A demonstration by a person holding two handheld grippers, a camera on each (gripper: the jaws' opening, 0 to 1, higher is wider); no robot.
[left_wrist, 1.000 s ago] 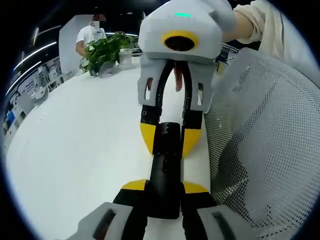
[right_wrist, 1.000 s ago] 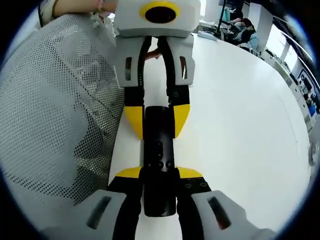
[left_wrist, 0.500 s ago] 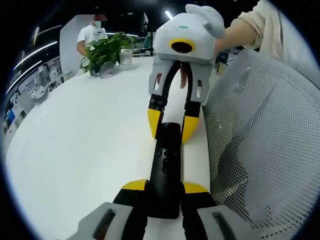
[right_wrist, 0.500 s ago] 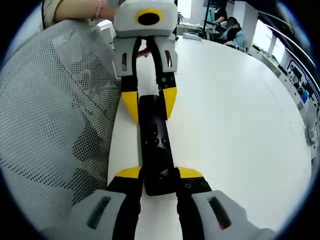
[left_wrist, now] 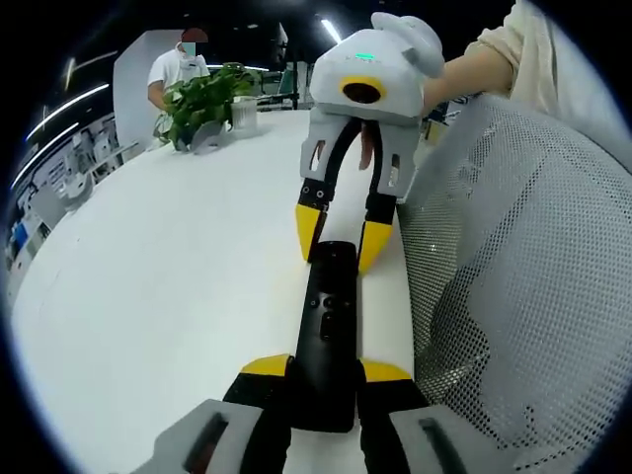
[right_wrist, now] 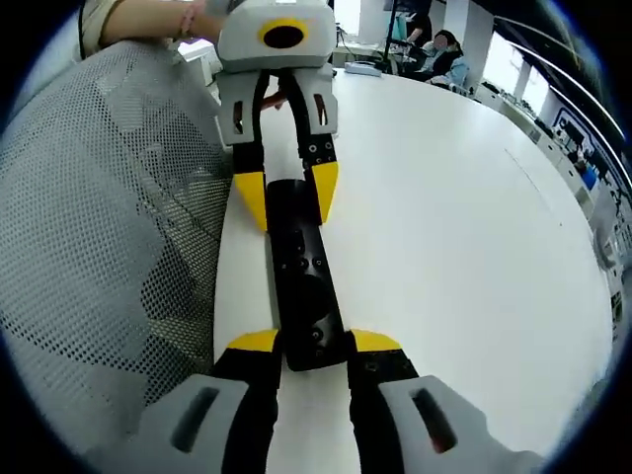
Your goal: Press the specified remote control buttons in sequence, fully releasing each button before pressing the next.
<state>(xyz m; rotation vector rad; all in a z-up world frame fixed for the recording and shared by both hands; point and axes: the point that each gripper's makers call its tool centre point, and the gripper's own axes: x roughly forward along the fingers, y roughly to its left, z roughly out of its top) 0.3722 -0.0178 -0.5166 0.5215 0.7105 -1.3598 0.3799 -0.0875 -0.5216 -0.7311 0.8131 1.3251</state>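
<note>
In the left gripper view, the long black button-faced remote control (left_wrist: 329,326) is clamped at its near end, low centre, by the left gripper (left_wrist: 325,373). Its far end sits between the right gripper (left_wrist: 339,245) tips.

In the right gripper view, the right gripper (right_wrist: 313,348) straddles the remote control (right_wrist: 301,281) on the white table (right_wrist: 464,237); whether it grips cannot be told. No press is under way; lining up a button seems next.
</note>
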